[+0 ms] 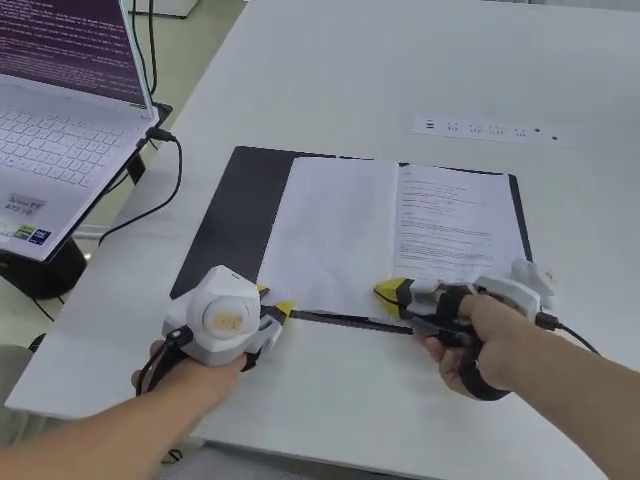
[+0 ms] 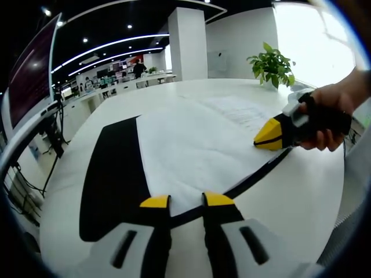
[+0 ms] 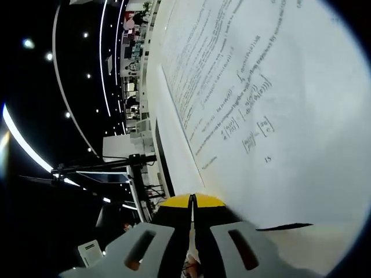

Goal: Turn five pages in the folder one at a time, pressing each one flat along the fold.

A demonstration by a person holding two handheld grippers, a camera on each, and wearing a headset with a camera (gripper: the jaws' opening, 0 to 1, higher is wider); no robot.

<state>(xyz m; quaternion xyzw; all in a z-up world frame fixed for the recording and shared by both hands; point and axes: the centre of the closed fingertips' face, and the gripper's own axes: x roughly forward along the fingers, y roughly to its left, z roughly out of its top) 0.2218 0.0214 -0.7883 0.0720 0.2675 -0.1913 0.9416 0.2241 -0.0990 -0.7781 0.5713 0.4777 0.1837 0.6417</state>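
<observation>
Folder [image 1: 225, 220] lying open mid-table. R gripper [image 1: 388, 291], jaws closed together, touching printed pg [image 1: 455, 220] near edge by fold; can't tell if nipping paper. L gripper [image 1: 277, 303], jaws slightly apart, empty, waiting near-left. Prob starting a turn; next needs one pg lifted, carried left

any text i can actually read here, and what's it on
"15" (probably; faint): foot of the printed page
Body lines on that page: too blurred to read
laptop screen: text too small
laptop stickers: too small
white strip: marks too small
</observation>
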